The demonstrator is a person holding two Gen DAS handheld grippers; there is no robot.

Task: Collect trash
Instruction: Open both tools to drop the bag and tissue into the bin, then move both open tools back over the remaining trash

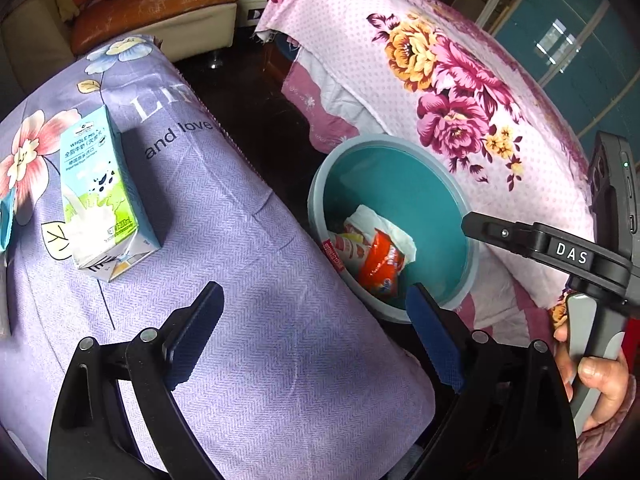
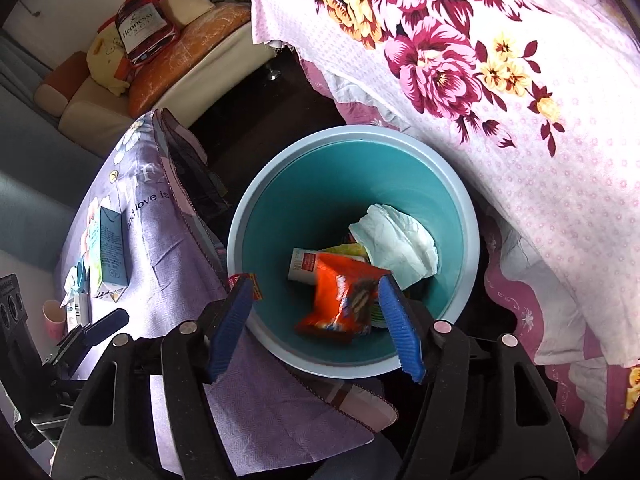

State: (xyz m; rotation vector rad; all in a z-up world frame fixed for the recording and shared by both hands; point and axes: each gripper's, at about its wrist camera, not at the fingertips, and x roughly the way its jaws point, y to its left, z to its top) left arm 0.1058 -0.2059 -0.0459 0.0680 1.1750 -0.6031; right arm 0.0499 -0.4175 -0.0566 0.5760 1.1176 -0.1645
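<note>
Two grippers, both with fingers apart, nothing clamped. Right gripper [image 2: 318, 328] over the bin [image 2: 256, 204]; blurred orange wrapper [image 2: 340, 300] sits between its fingers, untouched, above a tissue [image 2: 396, 240] and other trash inside. Left gripper [image 1: 316, 340] above the purple cloth [image 1: 260, 280]; milk carton [image 1: 102, 196] stands there, apart.
</note>
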